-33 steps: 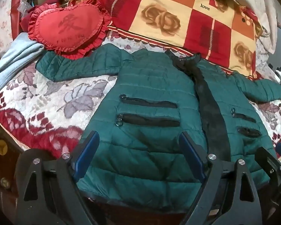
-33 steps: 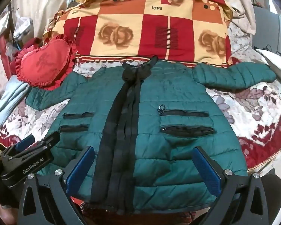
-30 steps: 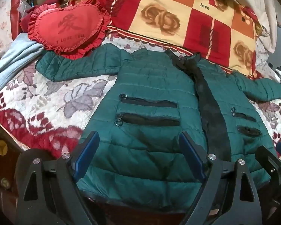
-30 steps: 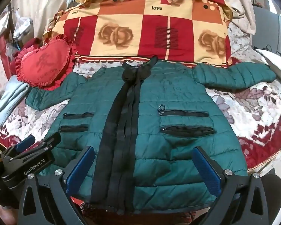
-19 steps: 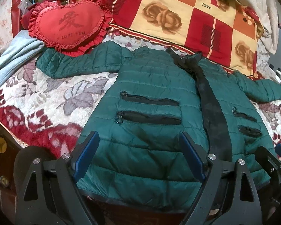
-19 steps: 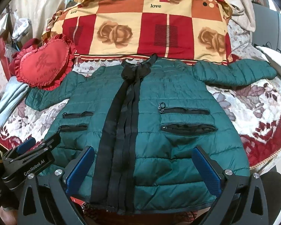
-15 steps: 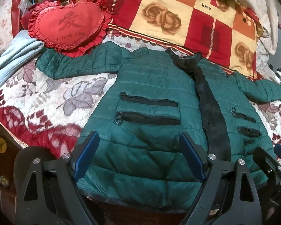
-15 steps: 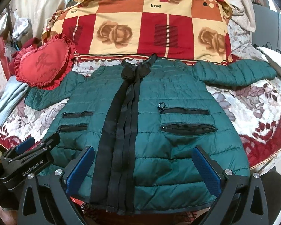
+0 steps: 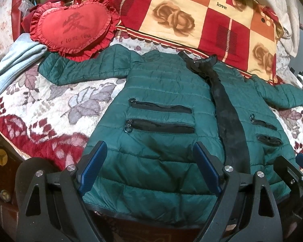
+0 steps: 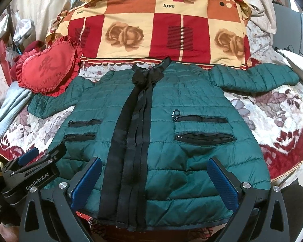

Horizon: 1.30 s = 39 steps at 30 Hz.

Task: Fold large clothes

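A dark green quilted jacket (image 9: 167, 92) with a black front placket lies flat and face up on the bed, both sleeves spread out to the sides; it also shows in the right wrist view (image 10: 192, 100). My left gripper (image 9: 149, 161) is open and empty, hovering over the jacket's lower left hem. My right gripper (image 10: 154, 177) is open and empty over the lower hem near the placket. The left gripper also shows in the right wrist view (image 10: 32, 165), at the lower left. The right gripper's tip shows at the left wrist view's lower right (image 9: 293, 167).
A floral red and white bedspread (image 9: 50, 109) covers the bed. A red heart cushion (image 9: 74, 28) touches the left sleeve. A checked rose quilt (image 10: 151, 32) lies behind the collar. Folded pale blue cloth (image 9: 12, 60) sits at the left. The bed's front edge (image 9: 2, 155) is close.
Both grippers drifted only slightly; the views shifted a little so the jacket sits marginally lower. The jacket has not moved and both grippers stay open.
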### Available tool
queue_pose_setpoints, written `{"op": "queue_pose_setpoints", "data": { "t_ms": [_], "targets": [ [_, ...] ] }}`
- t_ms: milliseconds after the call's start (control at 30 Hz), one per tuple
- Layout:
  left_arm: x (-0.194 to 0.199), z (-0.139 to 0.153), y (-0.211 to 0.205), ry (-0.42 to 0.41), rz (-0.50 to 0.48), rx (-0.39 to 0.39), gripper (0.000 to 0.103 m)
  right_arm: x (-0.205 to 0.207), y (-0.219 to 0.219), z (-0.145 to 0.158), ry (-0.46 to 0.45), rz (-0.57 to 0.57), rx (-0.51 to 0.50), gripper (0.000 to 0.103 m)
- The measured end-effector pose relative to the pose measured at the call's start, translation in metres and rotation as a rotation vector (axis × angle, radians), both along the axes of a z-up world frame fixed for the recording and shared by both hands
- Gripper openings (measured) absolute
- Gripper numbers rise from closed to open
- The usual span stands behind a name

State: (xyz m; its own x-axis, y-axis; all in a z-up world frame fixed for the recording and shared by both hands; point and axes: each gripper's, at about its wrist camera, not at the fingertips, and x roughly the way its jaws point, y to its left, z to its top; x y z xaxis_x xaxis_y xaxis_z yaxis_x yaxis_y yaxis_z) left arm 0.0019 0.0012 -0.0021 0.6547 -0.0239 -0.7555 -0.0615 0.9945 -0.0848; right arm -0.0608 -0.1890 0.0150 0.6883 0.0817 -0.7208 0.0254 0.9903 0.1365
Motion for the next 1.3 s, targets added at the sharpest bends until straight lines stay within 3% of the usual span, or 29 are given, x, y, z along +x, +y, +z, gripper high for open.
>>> {"op": "queue_pose_setpoints", "data": {
  "t_ms": [200,433,700,1067,1300],
  "targets": [
    [0.0013,-0.0005,-0.0017,0.048,0.011,-0.026,0.087,-0.0001,-0.0015,-0.0005,-0.026,-0.006,0.024,0.103],
    [-0.002,-0.0028,-0.0022,-0.01,-0.006,-0.005,0.087,-0.0003,-0.0018,-0.0002,-0.023,-0.007,0.021,0.103],
    [-0.0012,-0.0024,-0.0023,0.001,-0.004,-0.009,0.087,0.0002,-0.0024,-0.0021,0.004,-0.009,0.009,0.103],
    [-0.0034,-0.008,-0.0048,-0.012,-0.018,0.042,0.087,0.0025,-0.0062,-0.0002,-0.029,-0.012,0.086,0.103],
    [0.0004,-0.0075,-0.0043,0.049,-0.013,0.099,0.087,0.0036,-0.005,-0.0006,-0.01,-0.011,0.072,0.103]
  ]
}}
